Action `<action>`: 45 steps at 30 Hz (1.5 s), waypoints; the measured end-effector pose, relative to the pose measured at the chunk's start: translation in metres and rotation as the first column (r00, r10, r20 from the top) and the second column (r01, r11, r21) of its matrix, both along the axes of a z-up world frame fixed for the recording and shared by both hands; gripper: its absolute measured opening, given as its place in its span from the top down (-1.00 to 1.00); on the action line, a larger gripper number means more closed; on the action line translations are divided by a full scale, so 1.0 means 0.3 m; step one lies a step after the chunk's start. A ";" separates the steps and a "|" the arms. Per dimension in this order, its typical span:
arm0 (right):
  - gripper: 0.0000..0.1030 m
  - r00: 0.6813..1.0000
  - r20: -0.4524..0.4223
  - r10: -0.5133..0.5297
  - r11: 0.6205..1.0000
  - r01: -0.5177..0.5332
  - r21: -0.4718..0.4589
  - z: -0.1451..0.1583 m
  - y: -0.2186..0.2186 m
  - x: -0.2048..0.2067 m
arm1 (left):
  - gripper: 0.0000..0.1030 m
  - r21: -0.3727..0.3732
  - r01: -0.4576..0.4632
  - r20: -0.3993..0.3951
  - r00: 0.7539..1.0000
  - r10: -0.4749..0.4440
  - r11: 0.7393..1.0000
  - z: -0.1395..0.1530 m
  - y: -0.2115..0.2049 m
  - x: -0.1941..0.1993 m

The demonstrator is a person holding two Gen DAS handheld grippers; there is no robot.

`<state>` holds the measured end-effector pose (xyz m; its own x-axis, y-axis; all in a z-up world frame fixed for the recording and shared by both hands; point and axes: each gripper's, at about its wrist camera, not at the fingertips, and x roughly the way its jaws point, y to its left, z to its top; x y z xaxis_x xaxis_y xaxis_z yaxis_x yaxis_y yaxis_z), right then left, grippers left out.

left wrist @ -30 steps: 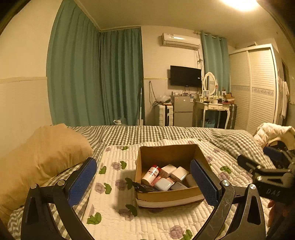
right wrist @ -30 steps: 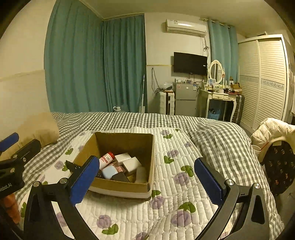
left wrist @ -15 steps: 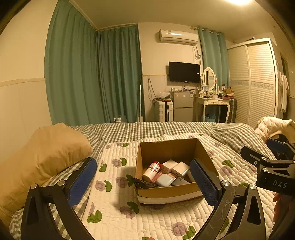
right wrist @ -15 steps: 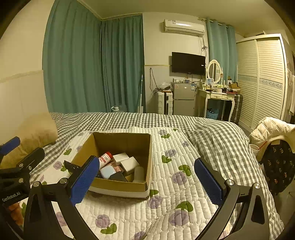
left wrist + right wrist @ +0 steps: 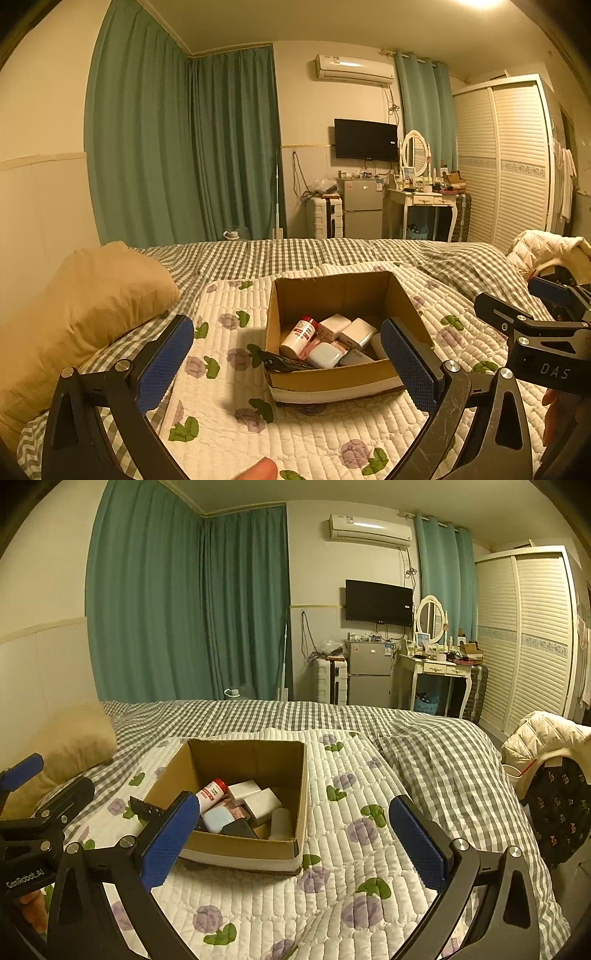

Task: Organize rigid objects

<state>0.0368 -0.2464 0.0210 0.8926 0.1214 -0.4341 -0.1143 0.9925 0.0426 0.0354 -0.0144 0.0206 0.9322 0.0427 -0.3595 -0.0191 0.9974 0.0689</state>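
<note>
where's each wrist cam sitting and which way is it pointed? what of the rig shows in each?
Left wrist: above the bed's near edge, looking across the cardboard box toward the far wall; shows the open left gripper, the right gripper at the right edge, and a fingertip at the bottom.
Right wrist: further right, same heading, box left of centre; shows the open right gripper and the left gripper at the left edge.
Shared: the box, the red-capped bottle, the floral quilt, the tan pillow and the TV.
</note>
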 end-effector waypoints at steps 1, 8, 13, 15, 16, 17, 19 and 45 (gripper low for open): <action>-1.00 1.000 -0.002 0.000 1.000 0.000 0.000 -0.001 0.000 0.001 | -1.00 -0.001 0.001 -0.002 1.000 -0.001 1.000 -0.002 0.000 0.000; -1.00 1.000 -0.009 -0.001 1.000 0.001 -0.001 -0.007 0.001 0.004 | -1.00 -0.006 0.004 -0.007 1.000 -0.004 1.000 -0.006 0.001 -0.003; -1.00 1.000 -0.009 -0.001 1.000 0.001 -0.001 -0.007 0.002 0.004 | -1.00 -0.006 0.006 -0.008 1.000 -0.006 1.000 -0.004 0.001 -0.004; -1.00 1.000 -0.010 -0.002 1.000 0.002 -0.001 -0.007 0.002 0.004 | -1.00 -0.006 0.005 -0.008 1.000 -0.005 1.000 -0.006 0.001 -0.002; -1.00 1.000 -0.011 -0.003 1.000 0.003 -0.002 -0.009 0.002 0.004 | -1.00 -0.006 0.006 -0.009 1.000 -0.006 1.000 -0.006 0.001 -0.002; -1.00 1.000 -0.012 -0.003 1.000 0.003 -0.002 -0.011 0.002 0.004 | -1.00 -0.006 0.006 -0.009 1.000 -0.006 1.000 -0.006 0.001 -0.002; -1.00 1.000 -0.014 -0.002 1.000 0.002 -0.002 -0.014 0.003 0.004 | -1.00 -0.005 0.005 -0.009 1.000 -0.005 1.000 -0.006 0.001 -0.002; -1.00 0.999 -0.040 -0.005 1.000 0.005 -0.001 -0.030 0.008 0.018 | -1.00 -0.003 0.009 -0.031 0.999 -0.009 1.000 -0.014 -0.005 -0.002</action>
